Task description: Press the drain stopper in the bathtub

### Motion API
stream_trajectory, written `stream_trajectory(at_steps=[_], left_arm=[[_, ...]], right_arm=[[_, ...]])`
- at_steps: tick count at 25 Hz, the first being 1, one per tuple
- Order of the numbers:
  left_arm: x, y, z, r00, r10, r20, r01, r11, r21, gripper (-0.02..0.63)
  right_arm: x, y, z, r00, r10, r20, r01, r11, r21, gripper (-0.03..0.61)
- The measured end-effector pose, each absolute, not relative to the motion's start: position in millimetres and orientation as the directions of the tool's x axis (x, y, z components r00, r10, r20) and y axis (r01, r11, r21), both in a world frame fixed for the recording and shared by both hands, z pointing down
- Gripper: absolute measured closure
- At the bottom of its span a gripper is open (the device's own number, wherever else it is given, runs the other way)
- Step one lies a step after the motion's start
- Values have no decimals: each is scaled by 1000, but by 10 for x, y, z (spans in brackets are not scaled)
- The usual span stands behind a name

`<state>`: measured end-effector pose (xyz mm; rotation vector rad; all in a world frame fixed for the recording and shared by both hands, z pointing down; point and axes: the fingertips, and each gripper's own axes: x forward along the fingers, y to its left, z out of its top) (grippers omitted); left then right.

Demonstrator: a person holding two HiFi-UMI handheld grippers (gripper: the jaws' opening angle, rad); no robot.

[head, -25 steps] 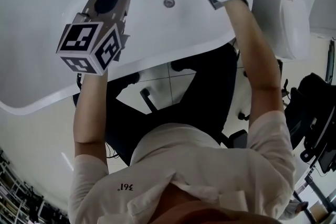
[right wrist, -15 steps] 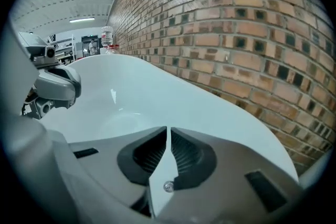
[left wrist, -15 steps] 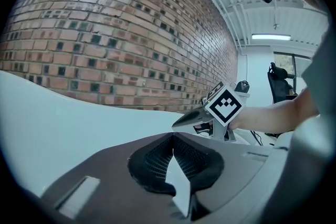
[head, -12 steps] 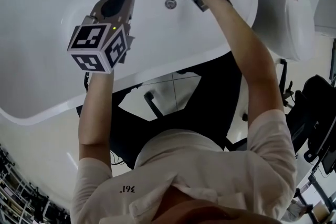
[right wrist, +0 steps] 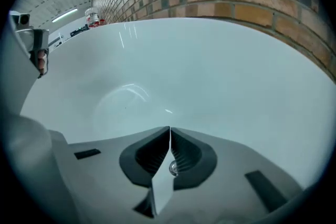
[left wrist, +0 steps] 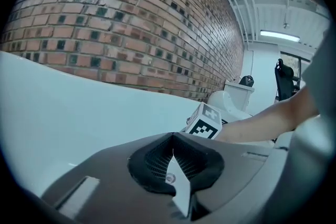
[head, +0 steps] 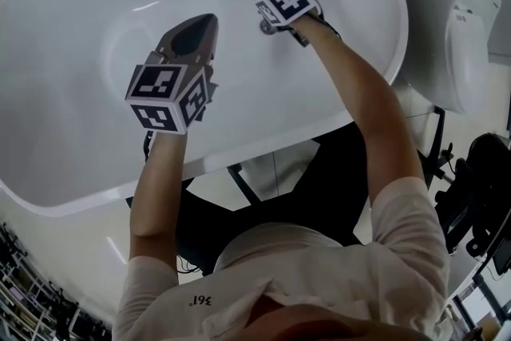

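Observation:
A white bathtub (head: 96, 28) fills the upper part of the head view. My right gripper (head: 268, 25) reaches down to the tub floor, its marker cube (head: 286, 1) above the chrome drain stopper (head: 264, 29), which shows only as a small grey edge under the tip. Its jaws are shut, meeting at the tips (right wrist: 169, 129), with bare tub floor (right wrist: 157, 71) ahead. My left gripper (head: 207, 20) hovers over the tub's middle, jaws shut and empty (left wrist: 172, 137). It looks toward the right gripper's cube (left wrist: 205, 122).
A white toilet (head: 451, 28) stands right of the tub, also seen in the left gripper view (left wrist: 235, 100). A brick wall (left wrist: 131, 34) runs behind the tub. Black chairs (head: 483, 180) stand at the right, and dark stool parts lie by the person's legs.
My right gripper has gone down from above the tub rim to the tub floor, over the drain stopper. The left gripper drifted slightly further over the tub.

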<state>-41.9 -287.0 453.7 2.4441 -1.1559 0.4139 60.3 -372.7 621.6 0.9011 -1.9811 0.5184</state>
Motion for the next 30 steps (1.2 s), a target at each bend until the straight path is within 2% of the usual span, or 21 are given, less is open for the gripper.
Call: stream_trajectory(at_steps=[8, 14, 20, 30], left_arm=[[-375, -2952, 4839, 620, -634, 462, -780, -559, 281, 611], [-302, -2877, 5036, 624, -608, 492, -777, -552, 303, 611], [-294, -2834, 5140, 618, -588, 521, -781, -533, 325, 612], [-242, -2822, 5133, 628, -587, 511, -774, -538, 333, 611]], right_arm=[[729, -3862, 6891, -287, -332, 899, -802, 596, -36, 578], [720, -3983, 7333, -292, -333, 896, -817, 573, -53, 578], [863, -3784, 7874, -256, -233, 938, -847, 522, -102, 578], [984, -3513, 8532, -182, -148, 972, -823, 563, -69, 578]])
